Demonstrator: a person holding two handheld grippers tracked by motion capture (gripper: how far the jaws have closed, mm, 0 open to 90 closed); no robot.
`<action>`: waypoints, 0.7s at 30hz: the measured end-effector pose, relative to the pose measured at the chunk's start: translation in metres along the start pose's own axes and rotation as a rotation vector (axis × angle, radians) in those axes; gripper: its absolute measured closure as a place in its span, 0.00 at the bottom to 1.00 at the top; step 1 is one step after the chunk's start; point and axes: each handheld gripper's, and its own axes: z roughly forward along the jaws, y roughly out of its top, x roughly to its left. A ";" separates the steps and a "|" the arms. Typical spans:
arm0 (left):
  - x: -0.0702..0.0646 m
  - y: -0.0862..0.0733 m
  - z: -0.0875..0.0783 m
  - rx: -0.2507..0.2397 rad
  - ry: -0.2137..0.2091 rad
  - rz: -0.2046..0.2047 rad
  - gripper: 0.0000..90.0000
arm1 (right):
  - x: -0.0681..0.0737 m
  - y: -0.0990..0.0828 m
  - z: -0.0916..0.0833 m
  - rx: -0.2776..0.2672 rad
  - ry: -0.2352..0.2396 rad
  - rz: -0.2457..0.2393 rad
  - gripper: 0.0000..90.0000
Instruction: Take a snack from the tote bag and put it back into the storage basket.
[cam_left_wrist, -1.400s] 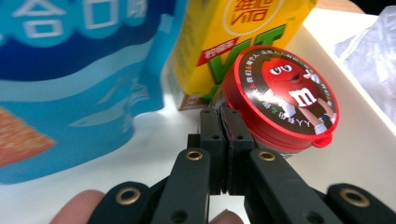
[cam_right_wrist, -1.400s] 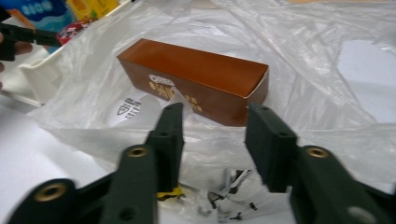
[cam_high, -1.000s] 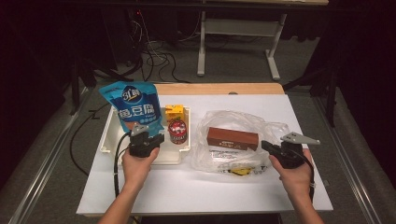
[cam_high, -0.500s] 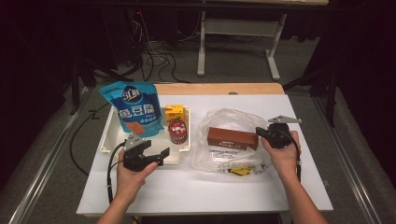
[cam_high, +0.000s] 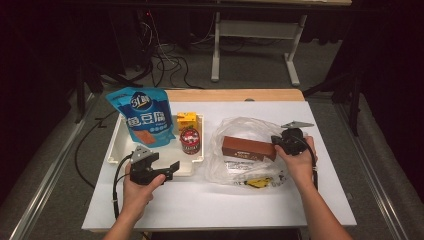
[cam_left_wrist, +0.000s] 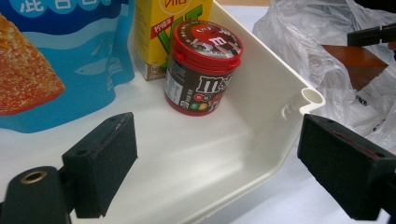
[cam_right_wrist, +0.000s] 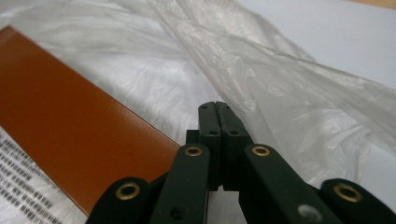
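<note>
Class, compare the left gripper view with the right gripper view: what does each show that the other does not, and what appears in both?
Left gripper view: a white tray holding a blue snack pouch, a yellow drink carton and a red-lidded candy tub, with the left gripper open over the tray corner.

Right gripper view: the right gripper, its fingers shut together, and printed packaging.

Both: the clear plastic bag and the brown box inside it.
</note>
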 end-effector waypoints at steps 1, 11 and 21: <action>0.000 0.000 0.000 0.000 -0.001 0.000 0.14 | 0.001 -0.001 0.000 0.008 0.013 -0.003 1.00; 0.001 0.001 0.001 0.005 0.001 -0.002 0.16 | 0.016 -0.029 -0.017 0.000 0.082 -0.017 0.94; 0.001 0.000 0.003 0.012 0.009 -0.001 0.17 | 0.028 -0.050 -0.052 -0.120 0.123 -0.010 0.52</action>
